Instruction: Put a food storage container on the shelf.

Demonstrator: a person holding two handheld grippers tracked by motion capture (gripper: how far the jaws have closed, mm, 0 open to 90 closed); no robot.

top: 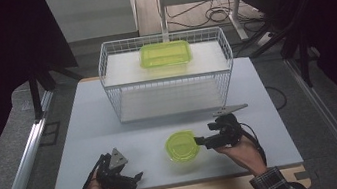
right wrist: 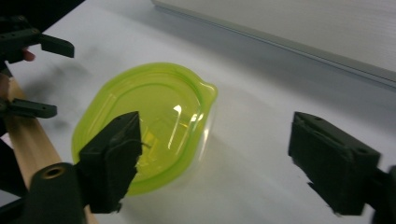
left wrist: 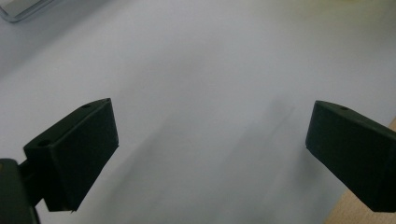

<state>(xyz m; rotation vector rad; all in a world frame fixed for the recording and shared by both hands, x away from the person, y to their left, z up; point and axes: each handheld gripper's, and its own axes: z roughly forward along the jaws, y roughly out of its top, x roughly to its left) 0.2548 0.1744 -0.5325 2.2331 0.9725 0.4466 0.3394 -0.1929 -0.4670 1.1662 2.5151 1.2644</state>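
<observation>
Round green container (top: 182,146) sits low centre in our high view, by our right gripper (top: 199,141), jaws spread, empty. Our right gripper view adds its lid's spout. Left gripper (left wrist: 210,140) is spread over bare table (left wrist: 201,70).

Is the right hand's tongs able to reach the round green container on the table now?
Probably yes. The right tongs stand open right beside the round green container, and nothing lies between them on the table.

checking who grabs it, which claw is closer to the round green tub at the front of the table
Right. The right claw sits open just beside the round green tub, at its right edge. The left claw is farther off, open over bare table to the tub's left.
</observation>
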